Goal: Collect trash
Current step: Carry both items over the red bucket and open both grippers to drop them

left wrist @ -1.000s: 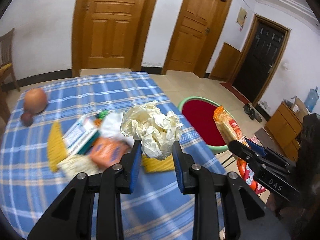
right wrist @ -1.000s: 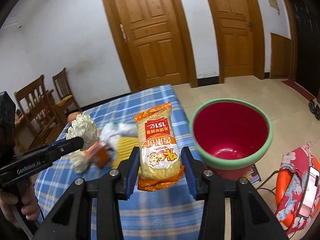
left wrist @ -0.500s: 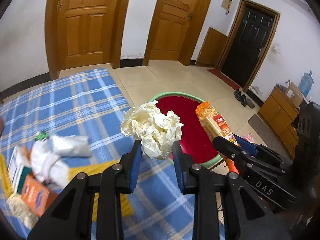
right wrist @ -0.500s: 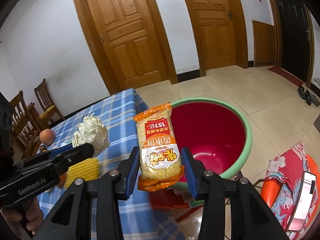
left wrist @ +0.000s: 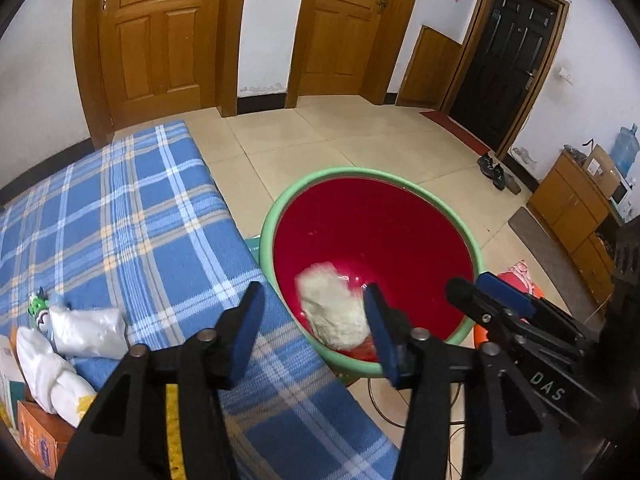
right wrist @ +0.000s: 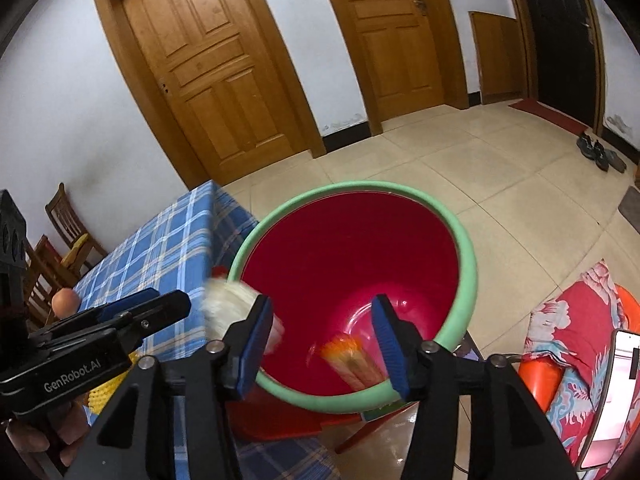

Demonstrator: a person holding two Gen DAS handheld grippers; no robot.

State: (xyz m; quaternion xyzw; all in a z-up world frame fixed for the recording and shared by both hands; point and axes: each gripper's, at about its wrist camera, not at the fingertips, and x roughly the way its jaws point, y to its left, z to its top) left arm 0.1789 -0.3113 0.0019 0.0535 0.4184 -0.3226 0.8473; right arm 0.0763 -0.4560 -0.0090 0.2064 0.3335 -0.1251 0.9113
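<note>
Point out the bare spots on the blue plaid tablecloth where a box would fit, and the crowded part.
The plaid tablecloth is bare across its far half toward the wooden doors, and along the edge beside the red basin. The near left corner is crowded: white plastic bag, white wad, orange carton.

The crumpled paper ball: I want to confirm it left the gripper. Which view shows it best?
Left wrist view: the crumpled paper ball shows whole, blurred, over the red bin. Right wrist view shows only a blurred part behind a finger.
</note>
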